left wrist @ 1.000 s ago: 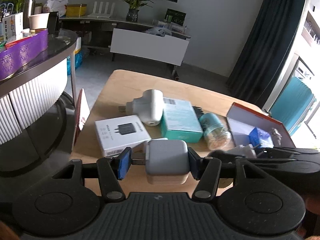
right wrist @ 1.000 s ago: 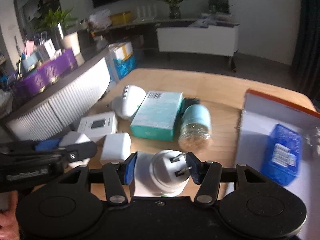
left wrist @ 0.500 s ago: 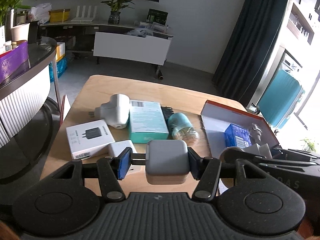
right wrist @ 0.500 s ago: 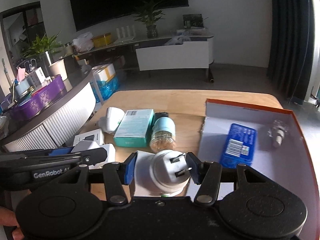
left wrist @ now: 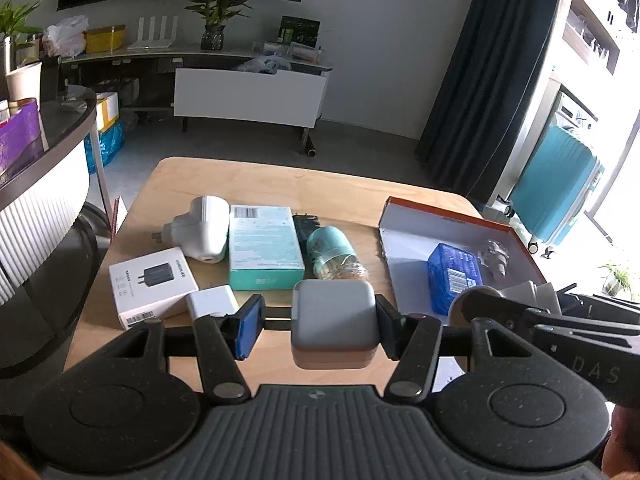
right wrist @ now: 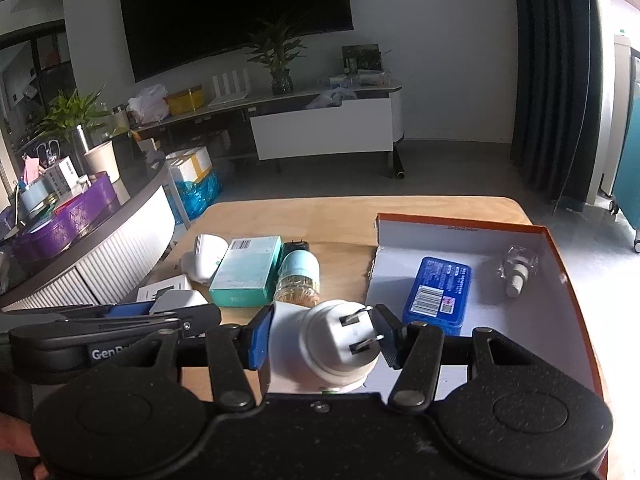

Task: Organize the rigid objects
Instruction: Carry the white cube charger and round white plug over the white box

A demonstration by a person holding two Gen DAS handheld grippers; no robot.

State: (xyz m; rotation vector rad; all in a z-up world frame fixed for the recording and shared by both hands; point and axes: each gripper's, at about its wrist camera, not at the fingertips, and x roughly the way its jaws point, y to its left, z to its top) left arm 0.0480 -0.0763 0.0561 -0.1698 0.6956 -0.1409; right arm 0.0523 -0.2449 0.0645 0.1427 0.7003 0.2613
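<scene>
Holding a gray square charger block (left wrist: 334, 312) with soft round corners, the left gripper (left wrist: 320, 326) has its blue-padded fingers (left wrist: 250, 326) on either side of it. The right pad touches the block; the left pad looks a bit apart from it, so I cannot tell if the squeeze is tight.

The right gripper (right wrist: 324, 338) holds a white round plug (right wrist: 340, 344) with two flat metal prongs that point up. Its right pad sits beside the prongs. Its left pad stands a little away from the plug, so I cannot tell if it is clamped.

Both things hang above the near edge of the smooth wooden table (left wrist: 280, 184). On the table lie a flat white box with a charger picture (left wrist: 154, 282), a small white block (left wrist: 212, 302), a fat white plug (left wrist: 202, 228), a teal cardboard box (left wrist: 264, 246) and a clear jar with a teal lid (left wrist: 332, 254) on its side. To the right is an open tray box with orange edges (right wrist: 556, 264). Inside it lie a shiny blue packet (right wrist: 438, 294) and a small clear bottle (right wrist: 516, 268), well apart.
</scene>
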